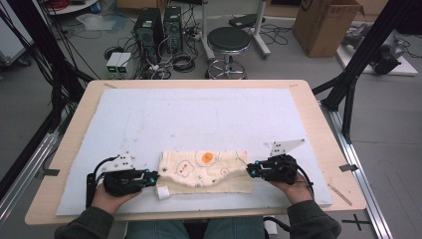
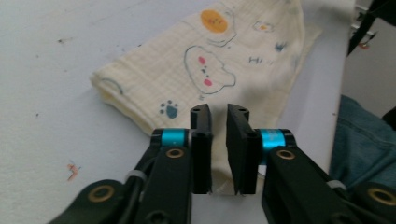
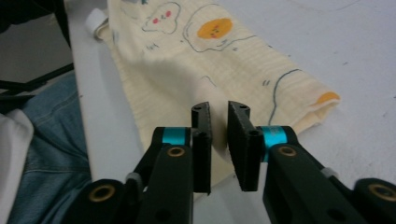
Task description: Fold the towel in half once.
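Apparently mid-fold: cloth (image 1: pixel 205 171) doubled along desk's (image 1: pixel 318 114) near edge; left gripper (image 2: pixel 219 116) and right gripper (image 3: pixel 220 112) jaws narrowly parted, pinching nothing.

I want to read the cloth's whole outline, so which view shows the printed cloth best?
The high view: the whole cloth lies there, every edge visible, between the left hand-held gripper and right hand-held gripper. The left gripper view and right gripper view each show one end up close, partly behind jaws.
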`<state>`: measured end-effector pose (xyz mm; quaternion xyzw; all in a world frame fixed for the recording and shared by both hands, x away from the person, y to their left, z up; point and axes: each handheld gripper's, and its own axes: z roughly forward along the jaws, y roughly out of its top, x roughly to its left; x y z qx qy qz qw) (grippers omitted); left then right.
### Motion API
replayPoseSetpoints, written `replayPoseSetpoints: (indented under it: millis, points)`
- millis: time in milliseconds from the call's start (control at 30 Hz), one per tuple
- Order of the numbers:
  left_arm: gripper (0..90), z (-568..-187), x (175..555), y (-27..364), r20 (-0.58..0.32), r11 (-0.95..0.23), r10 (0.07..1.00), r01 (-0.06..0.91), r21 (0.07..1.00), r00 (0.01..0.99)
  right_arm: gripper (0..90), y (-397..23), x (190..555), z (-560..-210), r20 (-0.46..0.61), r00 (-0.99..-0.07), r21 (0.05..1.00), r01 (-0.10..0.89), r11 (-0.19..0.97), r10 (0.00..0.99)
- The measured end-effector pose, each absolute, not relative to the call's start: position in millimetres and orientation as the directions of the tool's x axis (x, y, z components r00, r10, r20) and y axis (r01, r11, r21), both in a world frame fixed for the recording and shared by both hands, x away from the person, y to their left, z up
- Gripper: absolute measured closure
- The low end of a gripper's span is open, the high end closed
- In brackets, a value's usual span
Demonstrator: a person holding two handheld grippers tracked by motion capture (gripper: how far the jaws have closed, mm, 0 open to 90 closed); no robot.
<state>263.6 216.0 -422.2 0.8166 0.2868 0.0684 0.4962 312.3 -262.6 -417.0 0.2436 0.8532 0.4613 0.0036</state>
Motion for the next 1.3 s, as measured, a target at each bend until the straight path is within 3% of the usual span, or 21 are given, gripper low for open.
replayPoseSetpoints:
  millis: [133, 767, 1067, 1300]
  points:
    - [69.5, -415.2, 263.7, 218.5, -0.174, -0.321, 0.533, 0.389, 0.864, 0.828, 70.0, -266.6, 307.7, -410.6, 0.23, -0.89, 0.811, 0.399, 0.428, 0.393]
    - [73.2, -440.1, 267.5, 201.2, -0.159, -0.467, 0.518, 0.433, 0.771, 0.841, 75.1, -242.9, 299.9, -438.3, 0.184, -0.923, 0.715, 0.362, 0.598, 0.338]
    - [73.0, -442.4, 265.5, 202.5, -0.148, -0.472, 0.517, 0.425, 0.772, 0.843, 72.9, -244.9, 292.4, -442.0, 0.17, -0.923, 0.716, 0.357, 0.6, 0.346]
    - [66.0, -431.5, 275.3, 205.1, -0.174, -0.416, 0.536, 0.438, 0.797, 0.826, 63.5, -241.2, 299.3, -430.3, 0.177, -0.926, 0.754, 0.346, 0.558, 0.334]
